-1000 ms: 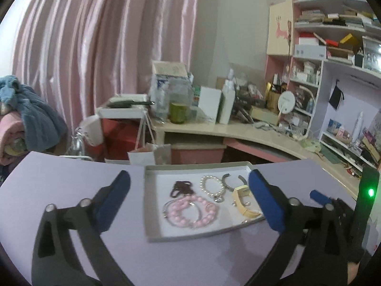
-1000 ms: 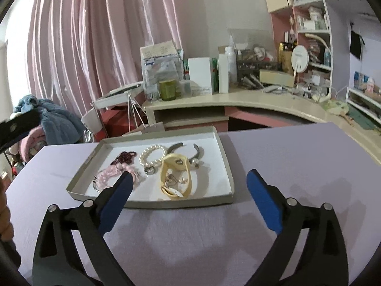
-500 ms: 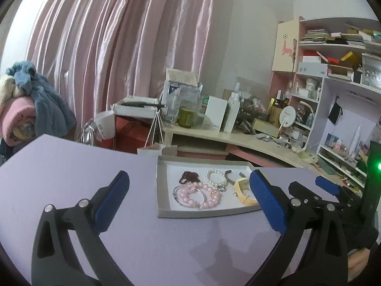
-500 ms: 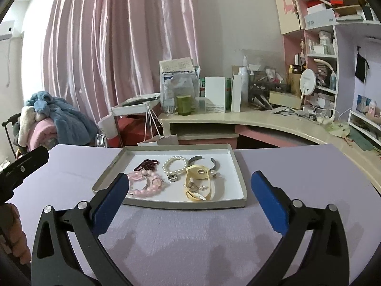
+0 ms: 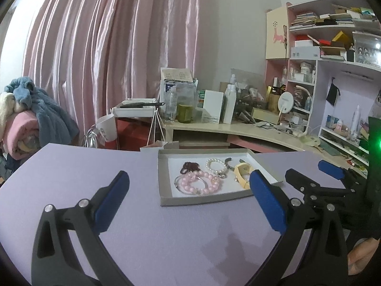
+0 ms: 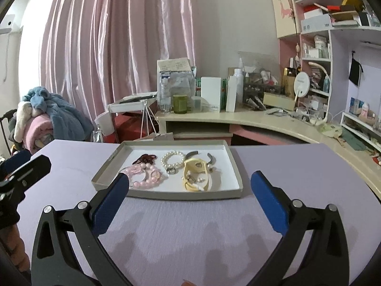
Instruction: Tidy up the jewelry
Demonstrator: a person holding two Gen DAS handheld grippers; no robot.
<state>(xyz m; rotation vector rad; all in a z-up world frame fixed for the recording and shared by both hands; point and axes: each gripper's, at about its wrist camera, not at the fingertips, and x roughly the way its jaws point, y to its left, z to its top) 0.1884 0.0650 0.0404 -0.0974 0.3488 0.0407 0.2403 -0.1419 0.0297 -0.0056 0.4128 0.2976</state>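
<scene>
Grey tray sits mid-table, holding pink beads, pearl bracelet, yellow band. We hold left gripper and right gripper wide open, empty, on the near side. Sorting looks unstarted.

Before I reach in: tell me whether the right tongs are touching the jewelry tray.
Apart. The right wrist view shows bare purple tabletop between the open right tongs and the near wall of the jewelry tray.

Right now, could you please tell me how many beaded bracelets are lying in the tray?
3 in the tray: a dark red one at far left, a white pearl one beside it, and a pink one nearer the camera. More could hide among overlapping pieces.
</scene>
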